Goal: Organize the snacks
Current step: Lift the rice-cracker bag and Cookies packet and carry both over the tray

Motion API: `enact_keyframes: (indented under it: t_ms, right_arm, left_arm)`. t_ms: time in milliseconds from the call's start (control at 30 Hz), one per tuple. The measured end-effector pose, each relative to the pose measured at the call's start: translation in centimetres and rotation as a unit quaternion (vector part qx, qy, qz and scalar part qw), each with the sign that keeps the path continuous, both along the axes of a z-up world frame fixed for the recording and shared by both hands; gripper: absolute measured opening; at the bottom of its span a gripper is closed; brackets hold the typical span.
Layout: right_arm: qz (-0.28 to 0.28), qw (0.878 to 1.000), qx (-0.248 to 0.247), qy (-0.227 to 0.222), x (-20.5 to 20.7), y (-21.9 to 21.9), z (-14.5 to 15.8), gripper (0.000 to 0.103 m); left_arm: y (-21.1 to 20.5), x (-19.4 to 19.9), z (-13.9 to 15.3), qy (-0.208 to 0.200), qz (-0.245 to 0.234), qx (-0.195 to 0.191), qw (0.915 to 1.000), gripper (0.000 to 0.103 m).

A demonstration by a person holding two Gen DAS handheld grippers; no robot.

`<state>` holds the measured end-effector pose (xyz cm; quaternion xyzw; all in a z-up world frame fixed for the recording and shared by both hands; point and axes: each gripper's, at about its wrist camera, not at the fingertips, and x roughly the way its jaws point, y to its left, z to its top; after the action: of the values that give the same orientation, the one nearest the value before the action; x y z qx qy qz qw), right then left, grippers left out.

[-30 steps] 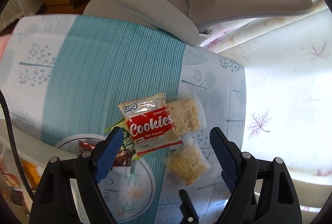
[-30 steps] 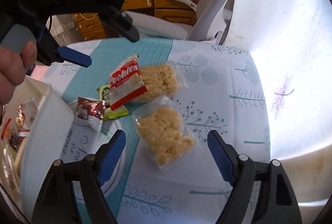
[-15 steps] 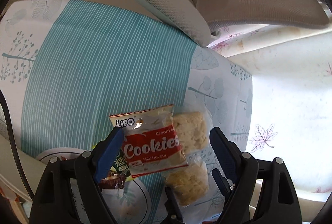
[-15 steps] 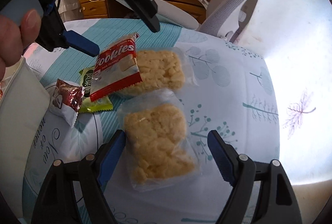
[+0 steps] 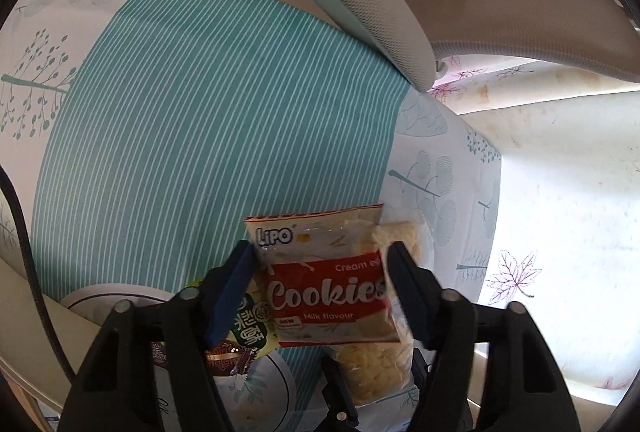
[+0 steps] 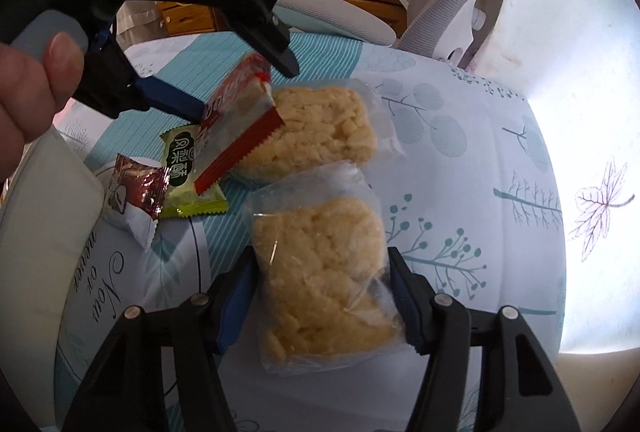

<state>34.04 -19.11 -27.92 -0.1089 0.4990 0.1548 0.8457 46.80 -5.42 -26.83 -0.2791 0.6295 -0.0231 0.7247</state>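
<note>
Between closing left gripper: "LiPO Cookies" pack; closing right gripper brackets rice cake.

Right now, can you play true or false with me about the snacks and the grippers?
1. The left gripper is closing around the Lipo Cookies packet. True.
2. The right gripper is around the green snack packet. False: it is closing around a clear-wrapped rice crisp cake.
3. There are two clear-wrapped rice crisp cakes. True: the other rice crisp cake lies farther away.
4. The Cookies packet is blue. False: it is red and white.
</note>
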Motion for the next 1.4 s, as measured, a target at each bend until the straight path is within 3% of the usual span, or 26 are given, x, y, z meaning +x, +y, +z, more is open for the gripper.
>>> enact_keyframes:
  t_ms: [233, 567, 833, 1000, 1067, 1200, 1400]
  right_arm:
    - [-0.013, 1.000, 0.001, 0.028, 0.2, -0.2, 0.3, 0.056]
    - [-0.029, 0.995, 0.022, 0.095, -2.8, -1.5, 0.9, 0.055]
    - [-0.097, 0.973, 0.077, 0.194, -5.3, -3.8, 1.3, 0.055]
    - [-0.103, 0.970, 0.071, 0.207, -7.2, -4.6, 2.6, 0.055]
    - [-0.101, 0.973, 0.074, 0.192, -8.0, -4.6, 3.7, 0.055]
    - [-0.110, 0.975, 0.087, 0.171, -9.5, -4.8, 5.3, 0.055]
    - [-0.123, 0.968, 0.127, 0.179, -11.4, -4.4, 6.8, 0.055]
  left_arm:
    - [0.3, -0.4, 0.0, 0.001, 0.006, -0.014, 0.9999, 0.047]
    - [1.7, -1.6, 1.4, -0.004, 0.011, -0.036, 0.9993, 0.047]
    - [2.8, -4.1, 5.1, -0.023, 0.017, -0.063, 0.9976, 0.047]
    - [3.3, -6.6, 7.3, -0.035, 0.031, -0.087, 0.9951, 0.047]
    - [3.3, -7.7, 8.3, -0.037, 0.031, -0.092, 0.9946, 0.047]
    - [2.9, -10.8, 11.8, -0.058, 0.006, -0.074, 0.9956, 0.047]
    - [2.9, -16.4, 16.0, -0.074, -0.023, -0.057, 0.9954, 0.047]
